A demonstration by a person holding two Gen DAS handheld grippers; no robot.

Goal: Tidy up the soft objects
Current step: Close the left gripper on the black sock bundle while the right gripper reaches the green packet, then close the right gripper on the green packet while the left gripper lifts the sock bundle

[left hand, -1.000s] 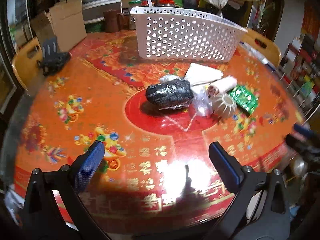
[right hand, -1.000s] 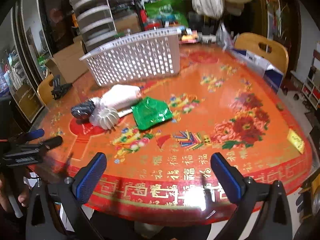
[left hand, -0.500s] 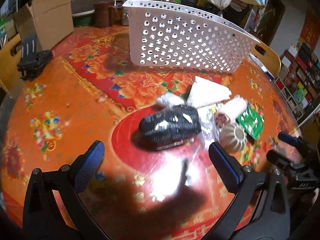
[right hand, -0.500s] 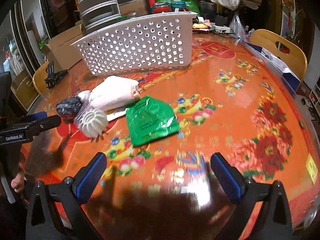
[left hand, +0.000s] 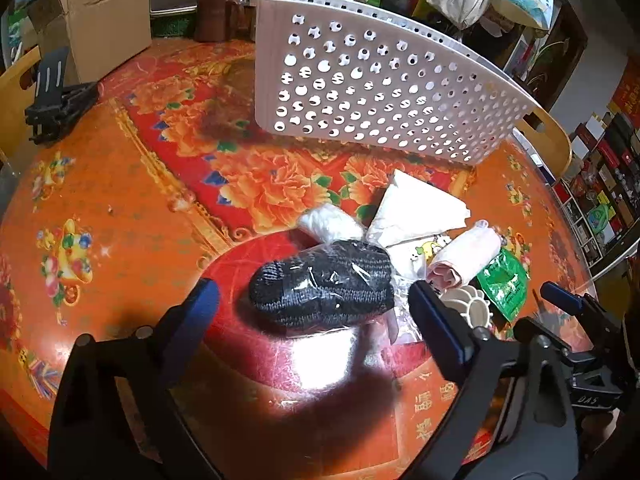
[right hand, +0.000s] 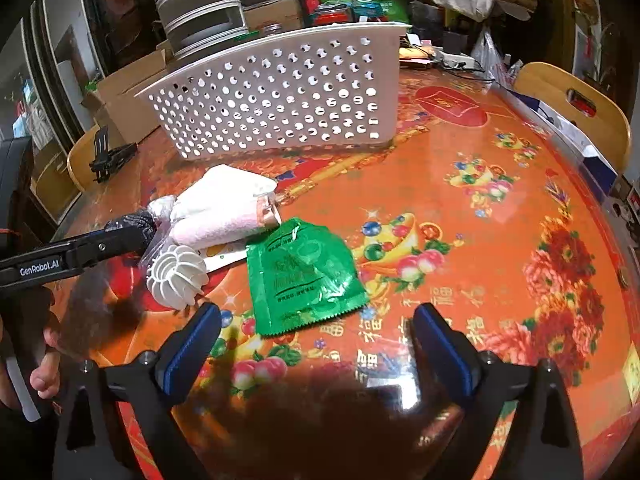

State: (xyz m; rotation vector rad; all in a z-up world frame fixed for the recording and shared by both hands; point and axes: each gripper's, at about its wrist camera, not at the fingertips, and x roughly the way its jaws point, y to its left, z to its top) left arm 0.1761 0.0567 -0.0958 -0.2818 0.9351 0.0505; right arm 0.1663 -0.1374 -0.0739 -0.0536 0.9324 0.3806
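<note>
Where basket [left hand: 384, 92] backs the pile, bare table [right hand: 500, 264] rightward

Round orange floral table [left hand: 132, 216], white perforated basket [left hand: 384, 96], black knit bundle [left hand: 320, 284], green packet [right hand: 304, 276], white towel [right hand: 224, 204]

Wrist views angled down, basket [left hand: 384, 92] shared

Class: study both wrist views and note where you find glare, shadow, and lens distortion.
Left wrist view: a white glare patch sits on the glossy tablecloth just below the black knitted bundle, with a dark shadow beneath it; the white perforated basket bows from fisheye distortion. Right wrist view: a broad shadow lies between the fingers, a small glare beside it; edges vignette black.
</note>
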